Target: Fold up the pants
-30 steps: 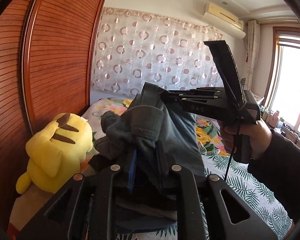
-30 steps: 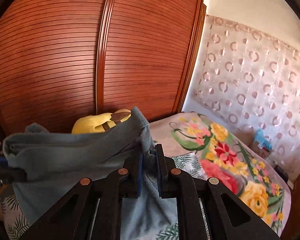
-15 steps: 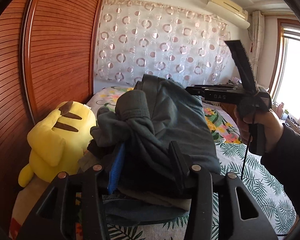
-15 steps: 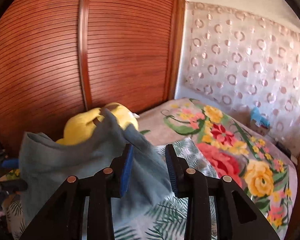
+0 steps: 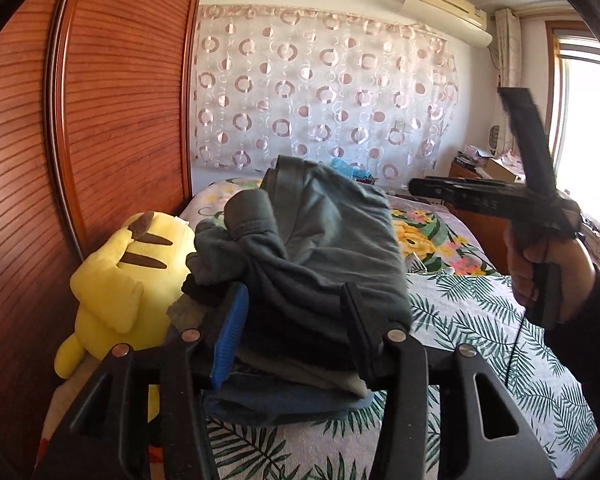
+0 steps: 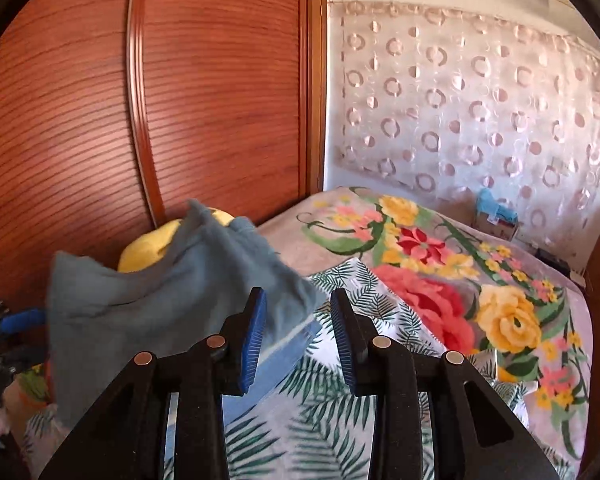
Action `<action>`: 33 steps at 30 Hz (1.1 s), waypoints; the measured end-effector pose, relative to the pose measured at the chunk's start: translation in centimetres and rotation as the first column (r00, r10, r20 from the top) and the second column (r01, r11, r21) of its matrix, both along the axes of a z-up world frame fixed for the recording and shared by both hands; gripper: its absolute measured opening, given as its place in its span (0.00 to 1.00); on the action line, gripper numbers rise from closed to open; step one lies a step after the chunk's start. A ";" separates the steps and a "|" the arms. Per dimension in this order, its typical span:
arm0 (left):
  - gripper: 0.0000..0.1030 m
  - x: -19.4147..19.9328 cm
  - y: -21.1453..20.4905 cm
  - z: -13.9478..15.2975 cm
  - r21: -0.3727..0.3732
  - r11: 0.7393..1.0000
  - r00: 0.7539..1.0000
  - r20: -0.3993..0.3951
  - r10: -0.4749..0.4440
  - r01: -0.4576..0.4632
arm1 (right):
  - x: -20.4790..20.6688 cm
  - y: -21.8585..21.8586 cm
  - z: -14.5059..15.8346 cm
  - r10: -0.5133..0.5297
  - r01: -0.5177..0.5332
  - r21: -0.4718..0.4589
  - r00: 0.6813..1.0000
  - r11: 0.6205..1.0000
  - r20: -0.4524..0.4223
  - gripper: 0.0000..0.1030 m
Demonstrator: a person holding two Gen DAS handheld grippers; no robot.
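Note:
The grey-blue pants [image 5: 324, 240] lie bunched on top of a pile of folded clothes [image 5: 292, 396] on the bed. My left gripper [image 5: 296, 328] is open, its fingers on either side of the pants' near edge, not pinching it. My right gripper [image 6: 298, 336] is open and empty; the pants [image 6: 152, 280] sag to its left, and it shows in the left wrist view [image 5: 480, 196], held in a hand to the right of the pile, apart from the cloth.
A yellow plush toy [image 5: 120, 280] sits left of the pile against the wooden wardrobe [image 5: 80, 120]. The bed has a leaf-print sheet [image 5: 480, 340] and a floral blanket [image 6: 440, 276]. A circle-patterned curtain [image 5: 320, 96] hangs behind, and a window [image 5: 580, 136] is at the right.
Both grippers have opened and let go of the pants, which have dropped onto the pile. The right gripper has drawn back to the right, clear of the cloth.

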State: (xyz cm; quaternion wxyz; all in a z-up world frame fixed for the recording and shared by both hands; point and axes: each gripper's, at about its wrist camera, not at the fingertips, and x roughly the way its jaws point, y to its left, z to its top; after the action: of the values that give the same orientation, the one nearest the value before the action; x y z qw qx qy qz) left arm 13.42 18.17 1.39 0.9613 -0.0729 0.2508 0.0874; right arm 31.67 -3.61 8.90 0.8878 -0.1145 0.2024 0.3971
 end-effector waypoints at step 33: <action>0.85 -4.5 -9.7 0.1 0.065 0.973 0.975 -0.023 -0.220 0.221 | -21.8 -12.3 -2.1 -0.282 0.283 0.091 0.959 0.955 -0.031 0.64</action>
State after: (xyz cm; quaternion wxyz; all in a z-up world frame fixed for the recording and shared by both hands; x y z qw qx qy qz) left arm 8.96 8.42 1.53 0.9650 -0.0117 0.2618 -0.0110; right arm 9.88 -15.96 6.78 0.9380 -0.0385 0.2056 0.2764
